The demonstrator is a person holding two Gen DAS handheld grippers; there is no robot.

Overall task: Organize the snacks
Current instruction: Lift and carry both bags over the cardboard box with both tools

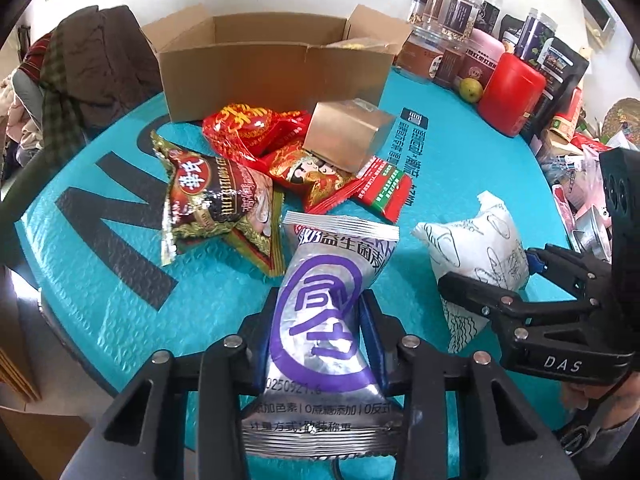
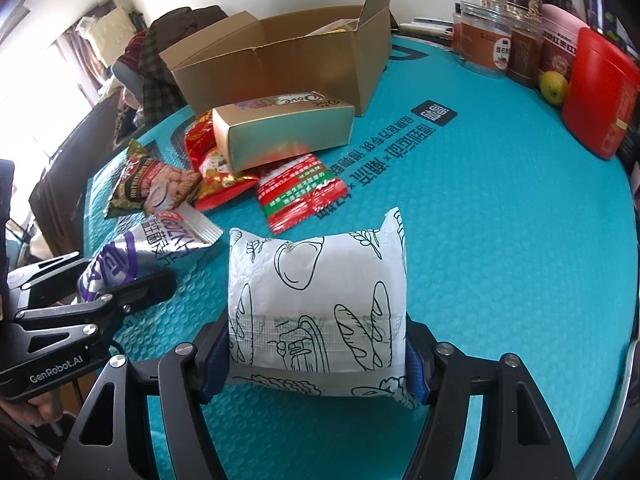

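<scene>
Between the left gripper's (image 1: 320,332) blue-padded fingers sits a silver foil snack packet with a purple ring logo (image 1: 320,320), pinched at its waist and printed with Chinese characters and the partly legible date code "0250921". Its black frame reads "GenRobot.AI" in the right wrist view, while the right gripper (image 2: 318,354) carries "DAS" in the left wrist view and is clamped on both sides of a puffy white wrapper with black line drawings of bread (image 2: 318,304). Both packets are held over a round counter covered by a teal embossed mat (image 2: 480,280) with large black letters and Chinese print. Farther back lie a brown-and-gold snack bag (image 1: 212,200), red foil packets (image 1: 248,128), a red-and-green sachet (image 2: 300,188) and a gold carton marked "Dove" (image 2: 284,128), just before an open brown cardboard box (image 1: 272,72). Labelled jars (image 2: 484,40), a red canister (image 2: 600,92) and a green fruit (image 2: 554,87) line the far right edge; clothes are heaped by the white wall.
</scene>
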